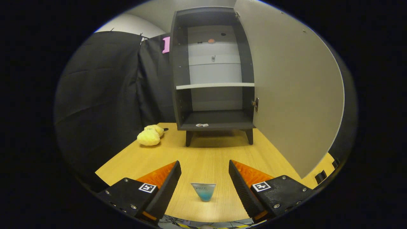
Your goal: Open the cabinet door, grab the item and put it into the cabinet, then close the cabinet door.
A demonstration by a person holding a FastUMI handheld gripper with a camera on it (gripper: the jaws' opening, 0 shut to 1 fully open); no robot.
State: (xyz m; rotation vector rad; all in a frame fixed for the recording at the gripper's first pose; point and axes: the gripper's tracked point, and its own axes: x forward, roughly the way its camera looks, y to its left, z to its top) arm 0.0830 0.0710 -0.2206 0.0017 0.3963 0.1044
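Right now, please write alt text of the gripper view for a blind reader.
The open gripper has a small cup between its fingers on a wooden table. Beyond stands a cabinet, its door open, with a yellow plush toy beside it.

Low over table (203, 152) — toward cabinet (213, 73)

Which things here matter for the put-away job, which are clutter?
Job: cabinet, door swung open; small bottle on the table between the open gripper's fingers.
Clutter: yellow plush toy left of the cabinet; small pale bits on its bottom shelf.
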